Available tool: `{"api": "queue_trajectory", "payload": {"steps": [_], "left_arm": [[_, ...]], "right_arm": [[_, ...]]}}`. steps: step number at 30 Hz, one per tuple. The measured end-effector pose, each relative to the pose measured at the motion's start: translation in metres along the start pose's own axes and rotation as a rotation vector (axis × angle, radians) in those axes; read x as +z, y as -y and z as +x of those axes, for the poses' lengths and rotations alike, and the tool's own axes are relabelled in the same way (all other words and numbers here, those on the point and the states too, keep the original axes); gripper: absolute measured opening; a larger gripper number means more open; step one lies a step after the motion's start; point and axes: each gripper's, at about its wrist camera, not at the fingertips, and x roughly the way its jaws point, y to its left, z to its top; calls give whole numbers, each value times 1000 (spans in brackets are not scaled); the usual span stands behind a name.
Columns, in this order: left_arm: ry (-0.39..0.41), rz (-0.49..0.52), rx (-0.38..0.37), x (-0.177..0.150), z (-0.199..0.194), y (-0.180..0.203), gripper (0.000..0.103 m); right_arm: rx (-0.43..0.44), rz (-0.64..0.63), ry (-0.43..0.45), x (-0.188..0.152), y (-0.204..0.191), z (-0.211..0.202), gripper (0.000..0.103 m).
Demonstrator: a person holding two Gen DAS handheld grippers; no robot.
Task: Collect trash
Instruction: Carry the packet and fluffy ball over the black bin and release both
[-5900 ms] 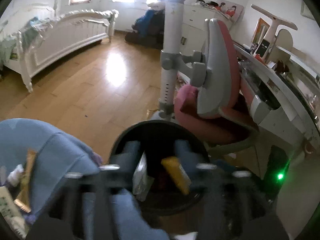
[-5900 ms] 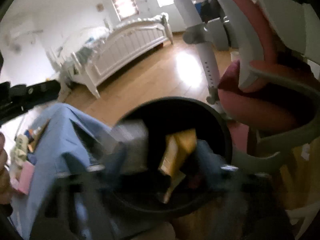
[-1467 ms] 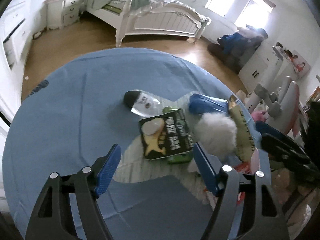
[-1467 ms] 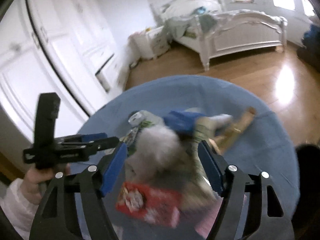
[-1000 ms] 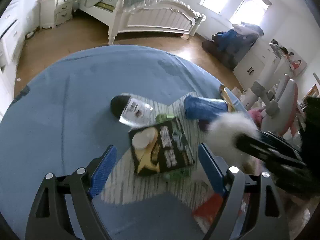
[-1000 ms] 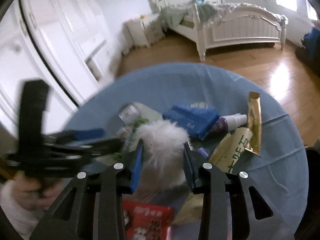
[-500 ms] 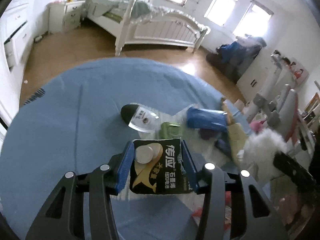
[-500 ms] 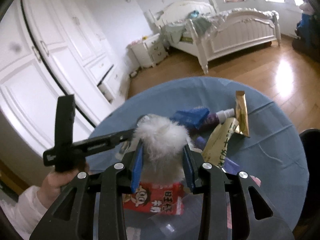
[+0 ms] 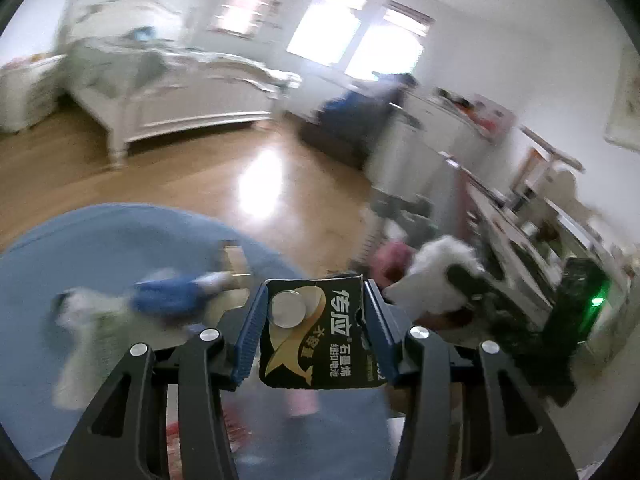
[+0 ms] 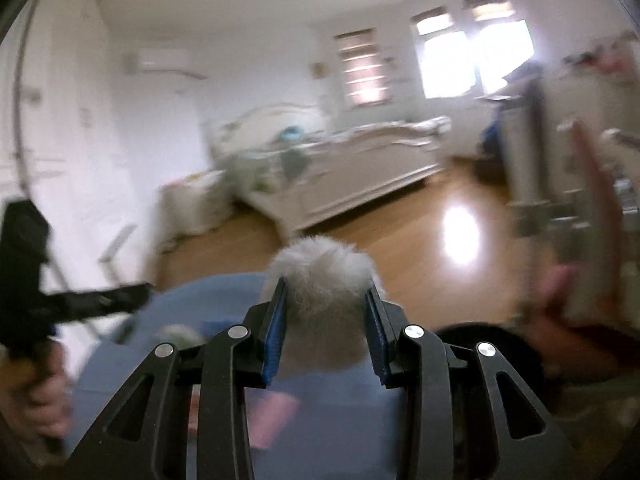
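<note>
My left gripper point(image 9: 314, 300) is shut on a black battery card point(image 9: 320, 336) with a round coin cell and gold print, held up above the blue round table point(image 9: 100, 240). My right gripper point(image 10: 325, 296) is shut on a white fluffy ball point(image 10: 324, 276), lifted over the table's edge. In the left wrist view the same fluffy ball point(image 9: 436, 256) shows at the right, carried by the other gripper. The rim of a black bin point(image 10: 480, 336) shows low at the right in the right wrist view. Both views are blurred.
Blurred trash stays on the table: a blue packet point(image 9: 172, 296), a whitish bag point(image 9: 84, 320), something red point(image 9: 176, 436) and a pink piece point(image 10: 272, 416). A pink and grey chair point(image 10: 588, 216), a desk point(image 9: 520, 232), a white bed point(image 9: 180, 92) and wooden floor point(image 9: 200, 184) surround it.
Left gripper closed on the battery card and lifted it off the table. Right gripper kept the fluffy ball. Both swung away from the tabletop toward the chair and bin side.
</note>
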Motion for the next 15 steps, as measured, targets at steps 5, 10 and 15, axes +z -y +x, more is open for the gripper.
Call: {"api": "queue_trajectory", "payload": {"steps": [5, 10, 15], "left_arm": [[-87, 48, -142, 2, 72, 54, 48], [-182, 62, -211, -5, 142, 83, 48], [-252, 65, -224, -14, 181, 93, 48]], "right_arm": [[-171, -11, -63, -28, 62, 11, 36], [-241, -6, -142, -57, 107, 33, 36], [-252, -3, -181, -77, 123, 55, 36]]}}
